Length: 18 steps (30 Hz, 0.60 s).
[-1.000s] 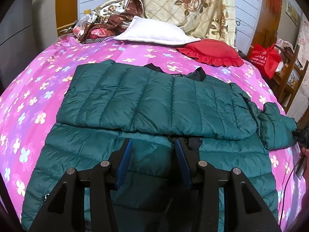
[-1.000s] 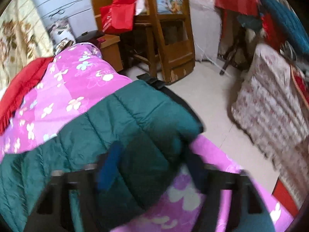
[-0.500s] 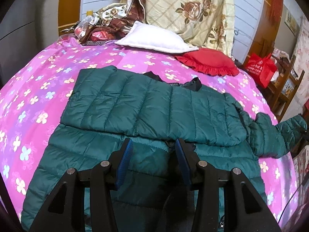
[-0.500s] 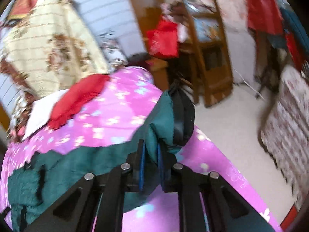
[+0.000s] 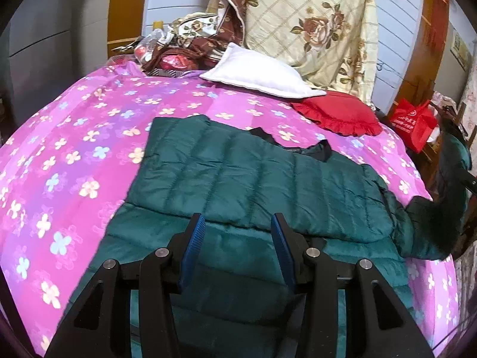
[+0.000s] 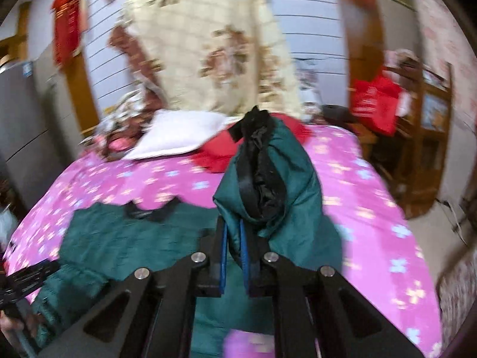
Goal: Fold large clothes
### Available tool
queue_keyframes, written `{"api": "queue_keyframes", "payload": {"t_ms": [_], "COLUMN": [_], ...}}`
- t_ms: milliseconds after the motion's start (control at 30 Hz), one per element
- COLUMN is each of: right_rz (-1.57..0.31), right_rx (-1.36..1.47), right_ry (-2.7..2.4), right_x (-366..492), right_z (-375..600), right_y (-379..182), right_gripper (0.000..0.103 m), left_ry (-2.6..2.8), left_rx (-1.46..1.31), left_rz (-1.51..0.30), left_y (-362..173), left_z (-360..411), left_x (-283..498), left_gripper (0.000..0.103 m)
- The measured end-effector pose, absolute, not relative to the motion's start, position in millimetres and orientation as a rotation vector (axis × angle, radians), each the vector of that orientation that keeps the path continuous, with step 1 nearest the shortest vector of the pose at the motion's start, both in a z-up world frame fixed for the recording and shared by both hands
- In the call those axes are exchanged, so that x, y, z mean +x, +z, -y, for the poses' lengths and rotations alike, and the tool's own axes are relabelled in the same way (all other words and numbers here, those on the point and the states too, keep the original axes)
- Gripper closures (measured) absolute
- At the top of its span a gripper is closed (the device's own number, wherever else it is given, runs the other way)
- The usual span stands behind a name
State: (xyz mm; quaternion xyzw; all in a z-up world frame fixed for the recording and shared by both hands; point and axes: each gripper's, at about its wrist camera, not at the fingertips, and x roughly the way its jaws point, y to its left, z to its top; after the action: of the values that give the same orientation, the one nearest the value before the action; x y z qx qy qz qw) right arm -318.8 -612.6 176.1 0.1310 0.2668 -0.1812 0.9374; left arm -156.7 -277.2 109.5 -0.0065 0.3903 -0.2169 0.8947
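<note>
Green quilted jacket (image 5: 256, 185) spread on pink floral bedspread (image 5: 74, 155), right gripper (image 6: 234, 253) clamped on sleeve cuff (image 6: 265, 185) raised above bedspread, view blurred, left gripper (image 5: 235, 238) part-open above jacket hem, contact unclear.

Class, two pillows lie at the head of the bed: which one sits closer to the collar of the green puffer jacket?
The red ruffled pillow; it lies right of the white pillow, lower down the bed, nearer the jacket's black collar.

White print on red bag (image 5: 413, 123) too small to read; black collar label (image 6: 143, 214) blurred. Nothing else lettered.
</note>
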Motion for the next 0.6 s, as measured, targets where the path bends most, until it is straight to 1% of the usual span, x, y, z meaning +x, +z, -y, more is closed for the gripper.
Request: {"api": "queue_keyframes", "payload": {"t_ms": [167,300,467,500,533,567,600], "right_rz": [-0.595,-0.674,-0.789,-0.833,-0.855,-0.869,-0.859], "right_rx": [0.225,0.214,0.299,0.314,0.319,0.331,0.334], "right_ry": [-0.229,-0.143,-0.07,-0.049,-0.041,-0.02,-0.004], "right_x": [-263.6,-215.9,-183.4,-177.0,-174.5,-176.1,-179.4], "right_z": [544.3,493.6,475.4,470.9,473.0,469.8,466.3], "right_y": [164.0,128.8,77.2,67.2,63.4,62.6,64.6], "right_gripper": [0.095,0.095,0.094,0.088,0.075,0.066,0.048], "left_ry": [-0.423,-0.405,-0.42,-0.437,-0.449,-0.461,-0.467], "left_rx": [-0.039,-0.052,-0.065,-0.088,-0.11,-0.13,-0.135], "left_rz": [-0.833,-0.85,-0.857,-0.857,-0.862,-0.873,-0.884], "left_y": [102.4,96.2,92.0,91.7,91.5,91.1,91.3], "left_z": [264.1,255.6,253.2,252.3,251.7,251.9,253.2], "left_x": [-142.7,-134.4,-130.5,-130.0,-129.4,-128.3,-127.3], "left_gripper": [0.077,0.077,0.077,0.077,0.077,0.077,0.077]}}
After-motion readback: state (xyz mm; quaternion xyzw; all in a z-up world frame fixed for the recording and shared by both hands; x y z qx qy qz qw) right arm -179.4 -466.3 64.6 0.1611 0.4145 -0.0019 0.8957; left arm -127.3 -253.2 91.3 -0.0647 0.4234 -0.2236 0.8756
